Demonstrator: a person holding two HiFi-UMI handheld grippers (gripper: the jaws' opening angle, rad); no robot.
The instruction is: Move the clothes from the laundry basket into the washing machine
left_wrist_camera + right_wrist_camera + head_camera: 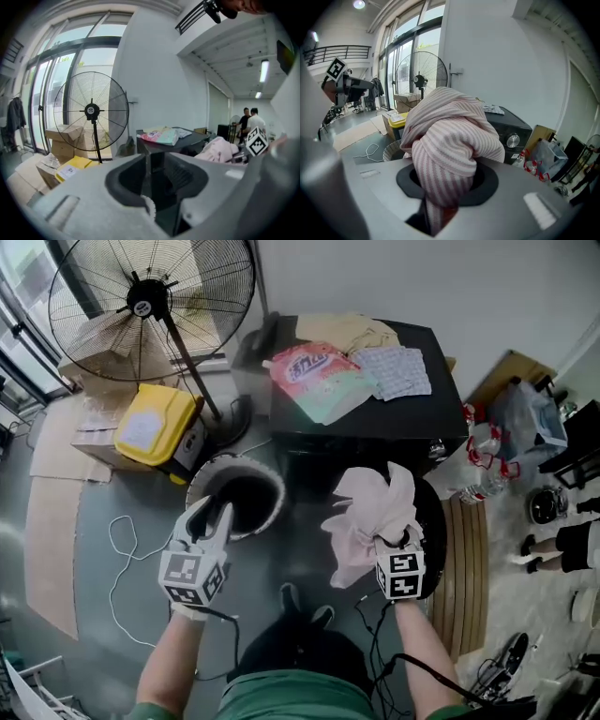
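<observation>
— Grey floor below, washing machine against the wall; why is the right gripper raised?
— Its jaws are clamped on the pink striped garment, held clear of the laundry basket, likely heading for the machine
— And the left gripper?
— Jaws apart, empty, over the basket, probably ready for more

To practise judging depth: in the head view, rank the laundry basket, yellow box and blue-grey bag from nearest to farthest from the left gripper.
1. laundry basket, just beyond the left gripper.
2. yellow box, farther up, on the left.
3. blue-grey bag, far right, past the washing machine.
</observation>
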